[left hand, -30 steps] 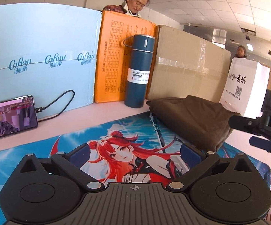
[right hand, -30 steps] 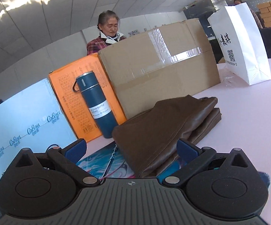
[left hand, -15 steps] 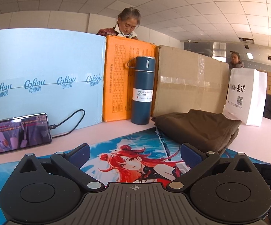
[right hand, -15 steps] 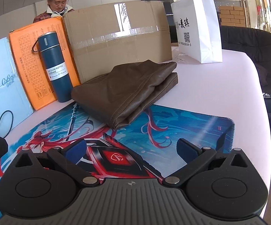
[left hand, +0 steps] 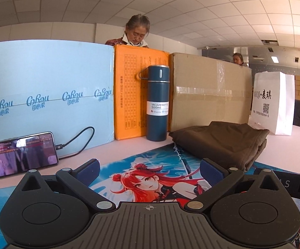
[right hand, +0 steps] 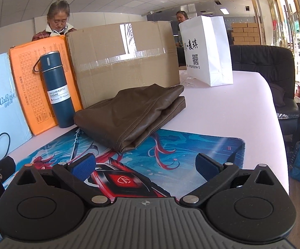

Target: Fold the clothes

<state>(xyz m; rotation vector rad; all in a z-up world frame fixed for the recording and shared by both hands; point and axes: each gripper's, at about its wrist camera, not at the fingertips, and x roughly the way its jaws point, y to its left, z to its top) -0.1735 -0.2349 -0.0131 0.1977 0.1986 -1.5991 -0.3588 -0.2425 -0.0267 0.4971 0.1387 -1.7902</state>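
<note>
- A black phone with a lit screen (left hand: 23, 154) leans at the far left of the pale pink table (right hand: 228, 112). A thin black cable (left hand: 77, 143) is plugged into it.
- Behind the phone stands a big light blue box with blue writing (left hand: 46, 95).
- Just right of it stands a flat orange box with small print (left hand: 131, 91).
- A tall dark blue metal bottle with a white label (left hand: 157, 103) stands upright, just in front of the orange box.
- Right of the bottle is a big brown cardboard box with clear tape (left hand: 210, 91).
- The folded dark brown clothes (right hand: 133, 116) lie in a thick, flat pile in front of the cardboard box, near the bottle. The near part of the pile rests on the blue cartoon mat with a red-haired girl (left hand: 141, 178). The far part rests on the bare table.
- A white paper bag with black writing (left hand: 273, 103) stands on the table at the far right.
- The left gripper (left hand: 148, 167) is low over the mat, on the near side. Its jaws are spread wide and hold nothing.
- The right gripper (right hand: 145, 165) is also low over the mat, near the mat's right edge. Its jaws are spread wide and hold nothing too.
- Both grippers are apart from the clothes, which lie farther back.
</note>
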